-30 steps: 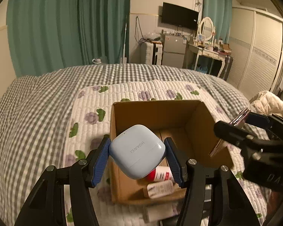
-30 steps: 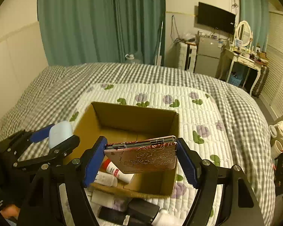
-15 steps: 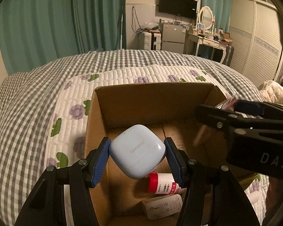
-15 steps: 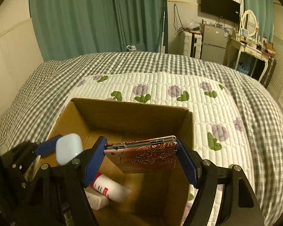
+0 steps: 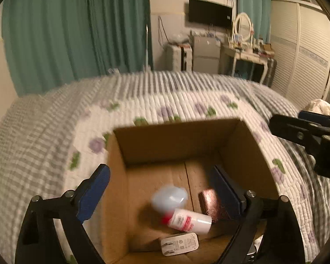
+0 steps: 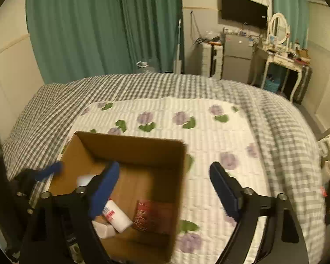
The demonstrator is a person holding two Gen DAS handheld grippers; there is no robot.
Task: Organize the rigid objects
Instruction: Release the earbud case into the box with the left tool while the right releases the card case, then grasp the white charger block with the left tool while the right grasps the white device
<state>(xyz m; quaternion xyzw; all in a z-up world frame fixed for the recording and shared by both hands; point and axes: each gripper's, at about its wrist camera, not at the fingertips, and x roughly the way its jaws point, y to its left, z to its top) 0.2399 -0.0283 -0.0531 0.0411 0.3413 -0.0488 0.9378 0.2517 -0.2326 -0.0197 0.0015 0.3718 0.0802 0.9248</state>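
Nearest to us, the left gripper (image 5: 160,189) hangs over the cardboard box (image 5: 248,151); its jaws have just been opening and now stand wide with nothing pressed between them. The right gripper (image 6: 165,189) likewise has jaws that have just been opening, empty, straddling the box's right wall.

On the box floor we see a white charger (image 5: 180,246) at the near edge, a white tube with a red label (image 5: 188,220) behind it, a pale blue case (image 5: 169,199), blurred so we cannot tell whether it rests or is mid-fall, and a reddish patterned case (image 5: 210,204) at the right, partly hidden by the left gripper's right finger. In the right wrist view the blue finger covers part of the tube, and the reddish case is smeared.

The box stands on a white quilted pad with purple flowers (image 6: 187,114), which has open room to the right and beyond. Under it lies a grey checked bedcover (image 6: 44,110). Farther off are green curtains (image 6: 99,26), a wall television (image 6: 244,11) and a dressing table (image 6: 283,59).
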